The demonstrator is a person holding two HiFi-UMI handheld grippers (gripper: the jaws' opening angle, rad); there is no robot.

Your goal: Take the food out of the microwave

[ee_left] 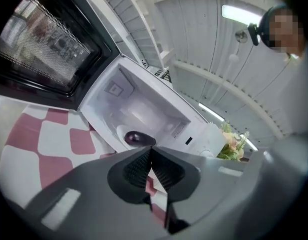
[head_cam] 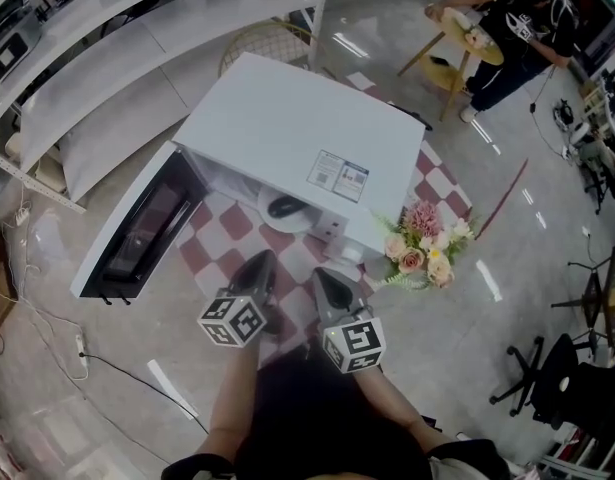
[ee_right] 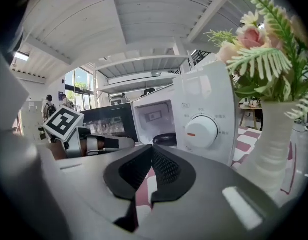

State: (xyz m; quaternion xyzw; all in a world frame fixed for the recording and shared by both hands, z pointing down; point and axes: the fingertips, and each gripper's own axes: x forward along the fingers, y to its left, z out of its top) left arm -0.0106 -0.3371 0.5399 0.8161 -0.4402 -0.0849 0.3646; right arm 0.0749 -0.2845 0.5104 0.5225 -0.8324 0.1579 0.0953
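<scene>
The white microwave (head_cam: 297,128) stands on a red-and-white checked cloth with its door (head_cam: 147,226) swung open to the left. Inside, a dark purple piece of food (head_cam: 285,206) lies on a white plate (head_cam: 272,220). In the left gripper view the food (ee_left: 137,138) shows just beyond my jaws. My left gripper (head_cam: 259,260) is shut and empty, a short way in front of the opening. My right gripper (head_cam: 322,276) is beside it, also shut and empty, facing the control panel with its dial (ee_right: 200,130). The left gripper (ee_right: 101,144) also appears in the right gripper view.
A white vase of pink flowers (head_cam: 419,248) stands just right of the microwave, close to my right gripper; the vase (ee_right: 269,144) fills the right of that gripper's view. A person sits at a small table (head_cam: 477,38) far behind. Cables (head_cam: 82,348) lie on the floor at left.
</scene>
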